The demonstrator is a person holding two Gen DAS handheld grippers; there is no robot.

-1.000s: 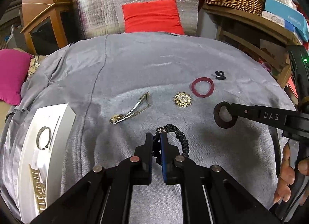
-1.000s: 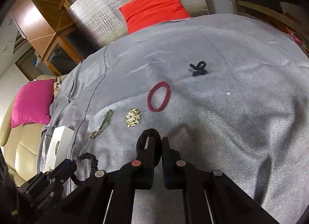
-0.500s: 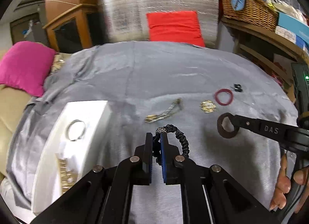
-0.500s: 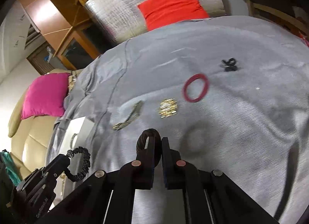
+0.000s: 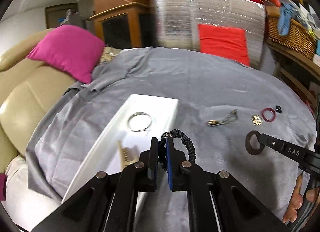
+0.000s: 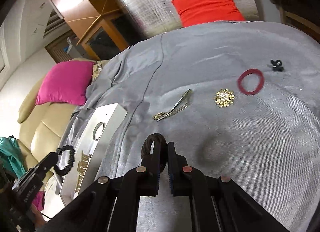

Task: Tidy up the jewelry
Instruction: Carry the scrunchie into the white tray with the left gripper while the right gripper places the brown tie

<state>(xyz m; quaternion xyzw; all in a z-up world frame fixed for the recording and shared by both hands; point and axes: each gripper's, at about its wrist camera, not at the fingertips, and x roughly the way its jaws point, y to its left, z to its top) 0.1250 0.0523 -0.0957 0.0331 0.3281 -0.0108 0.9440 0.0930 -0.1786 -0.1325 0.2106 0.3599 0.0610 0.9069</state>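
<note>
grey cloth (image 5: 200, 84): matt woven | white box (image 5: 112, 152): smooth glossy | bangle (image 5: 140, 122): shiny metal | basket (image 5: 290, 32): wicker

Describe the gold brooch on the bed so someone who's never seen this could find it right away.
Start at the grey bedspread and follow the row of loose pieces lying on it. The gold brooch sits between the long metal hair clip and the red ring band. It alone is a round, glittery, flower-like cluster.
</note>
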